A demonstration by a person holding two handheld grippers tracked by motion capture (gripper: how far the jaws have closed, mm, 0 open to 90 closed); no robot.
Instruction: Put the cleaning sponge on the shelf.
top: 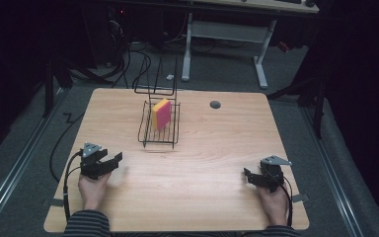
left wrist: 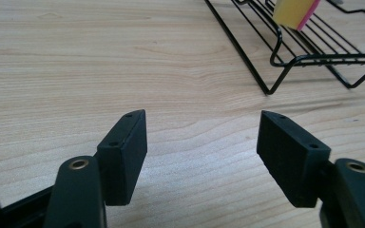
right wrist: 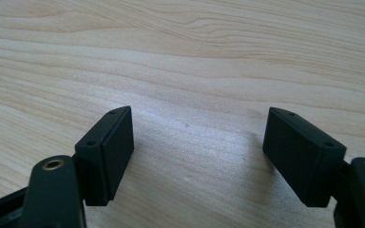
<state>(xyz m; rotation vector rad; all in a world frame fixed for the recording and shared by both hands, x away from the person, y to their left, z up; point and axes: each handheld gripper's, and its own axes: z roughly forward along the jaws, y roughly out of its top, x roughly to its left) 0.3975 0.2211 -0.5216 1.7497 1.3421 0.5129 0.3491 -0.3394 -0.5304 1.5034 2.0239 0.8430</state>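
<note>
Nearest the camera: two hands at the near edge of the worktop, each with a gripper. Left gripper near the near-left corner, jaws spread wide with nothing but bare wood between them, aimed toward a black wire rack. Right gripper near the near-right corner, jaws likewise parted and empty, pads well apart over bare wood. Farther back, toward the middle of the far edge: the rack, with a yellow and pink sponge standing on edge inside it. Also seen from the left gripper view: rack corner and sponge, well ahead of the pads.
</note>
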